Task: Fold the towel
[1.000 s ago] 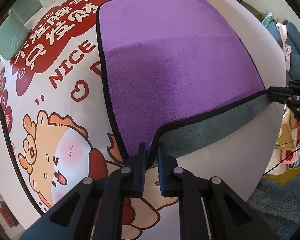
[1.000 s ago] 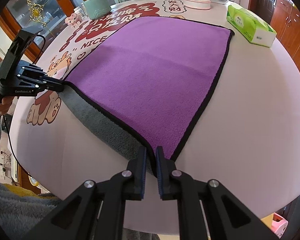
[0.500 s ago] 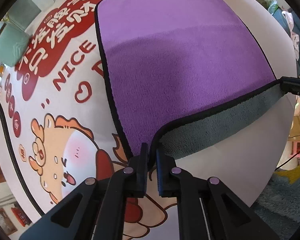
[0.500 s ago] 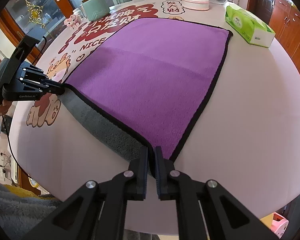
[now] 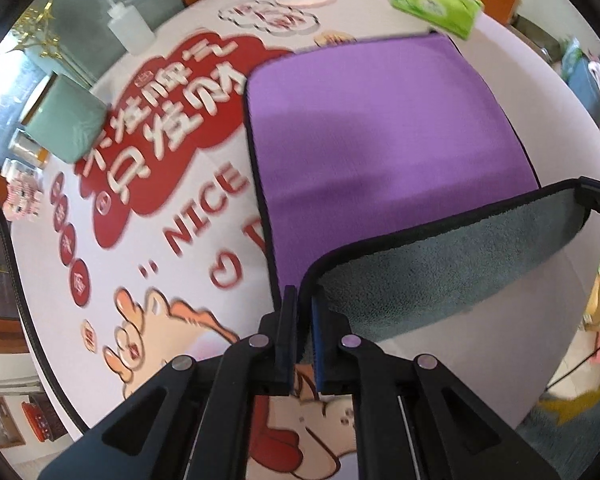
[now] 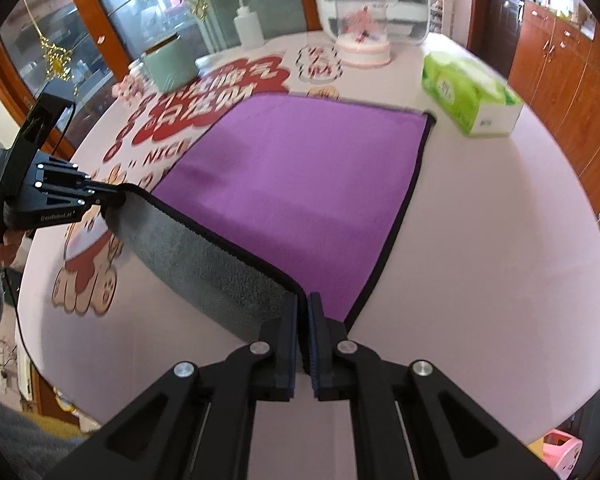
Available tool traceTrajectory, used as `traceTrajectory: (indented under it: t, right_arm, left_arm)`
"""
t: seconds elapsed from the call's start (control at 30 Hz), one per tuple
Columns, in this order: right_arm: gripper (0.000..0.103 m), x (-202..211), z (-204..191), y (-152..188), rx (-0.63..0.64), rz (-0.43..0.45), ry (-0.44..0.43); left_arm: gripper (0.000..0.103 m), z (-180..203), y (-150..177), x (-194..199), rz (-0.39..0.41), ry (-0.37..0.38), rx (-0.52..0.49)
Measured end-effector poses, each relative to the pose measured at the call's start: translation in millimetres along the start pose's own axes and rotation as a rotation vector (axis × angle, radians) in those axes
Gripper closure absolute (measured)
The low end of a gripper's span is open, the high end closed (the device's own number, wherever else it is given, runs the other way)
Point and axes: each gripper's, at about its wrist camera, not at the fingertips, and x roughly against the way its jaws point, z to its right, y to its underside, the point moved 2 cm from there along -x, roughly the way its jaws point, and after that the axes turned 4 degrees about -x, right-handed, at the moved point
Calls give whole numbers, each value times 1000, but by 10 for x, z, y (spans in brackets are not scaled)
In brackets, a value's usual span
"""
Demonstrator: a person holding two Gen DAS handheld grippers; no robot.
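Note:
A purple towel point(image 5: 380, 136) with a grey underside and black edging lies on the round table; it also shows in the right wrist view point(image 6: 300, 184). My left gripper point(image 5: 305, 300) is shut on the towel's near left corner. My right gripper point(image 6: 303, 308) is shut on the near right corner. Both hold the near edge lifted above the table, so the grey underside point(image 5: 440, 276) hangs between them. The far half still lies flat. The left gripper also shows in the right wrist view point(image 6: 116, 198), and the right gripper's tip shows in the left wrist view point(image 5: 592, 196).
A green tissue box point(image 6: 472, 96) stands right of the towel's far corner. A mint container point(image 6: 170, 66), a white squeeze bottle point(image 6: 248, 26) and a glass-domed cake stand point(image 6: 362, 36) stand at the table's far side. The table cover has red lettering point(image 5: 160, 132).
Both grippers have lifted the towel's near edge higher and carried it toward the far side. More grey underside now shows, and the far objects have come into view.

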Motion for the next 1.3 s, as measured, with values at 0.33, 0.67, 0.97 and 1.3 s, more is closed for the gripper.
traceTrajectory:
  t: [0.33,0.67,0.97,1.3]
  right_arm:
    - [98,-88,243,-895,-29,114,118]
    - [98,-544,527,-1460,-77,125,195]
    - [98,-922,739,-1658,-151,100,229]
    - [98,-1176,805,-1694,-167,71,248]
  left_arm:
    - [99,-352,-800,-27,111,-104,49]
    - [99,-554,-1438,-445,139,-129,117]
    - [99,-617,-1729,-727,140,-145,175]
    - [98,-639,-1809,-980,117,-151,208]
